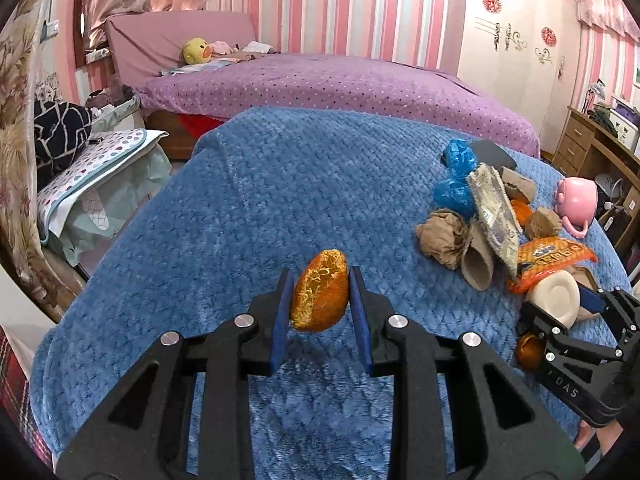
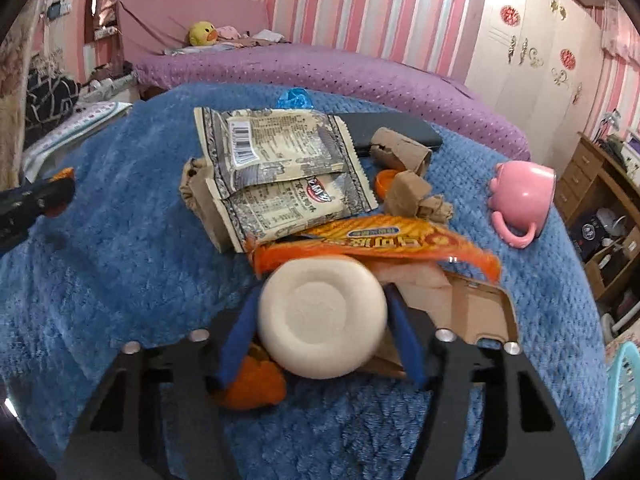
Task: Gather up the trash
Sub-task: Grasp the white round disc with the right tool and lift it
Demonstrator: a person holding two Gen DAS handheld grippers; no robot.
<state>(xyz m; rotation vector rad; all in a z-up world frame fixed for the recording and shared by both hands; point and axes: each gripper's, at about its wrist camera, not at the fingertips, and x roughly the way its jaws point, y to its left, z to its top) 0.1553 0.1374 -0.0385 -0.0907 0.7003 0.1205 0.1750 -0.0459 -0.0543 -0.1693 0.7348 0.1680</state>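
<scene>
My left gripper (image 1: 320, 300) is shut on a piece of orange peel (image 1: 320, 292) and holds it above the blue blanket (image 1: 240, 200). My right gripper (image 2: 320, 316) is shut on a round cream bar of soap (image 2: 322, 316), which also shows in the left wrist view (image 1: 556, 298). Just beyond it lies a trash pile: an orange snack wrapper (image 2: 380, 244), a grey-beige food packet (image 2: 280, 168), crumpled brown paper (image 1: 444, 236), cardboard roll pieces (image 2: 400, 148), a torn cardboard piece (image 2: 480, 308) and a blue plastic bag (image 1: 458, 176). Another orange peel (image 2: 256, 384) lies under the right gripper.
A pink mug (image 2: 524, 196) lies on its side at the right of the blanket. A dark flat case (image 2: 400, 130) lies behind the pile. A purple bed (image 1: 340, 84) stands behind. A wooden desk (image 2: 600, 184) and a turquoise basket (image 2: 624, 392) are at right.
</scene>
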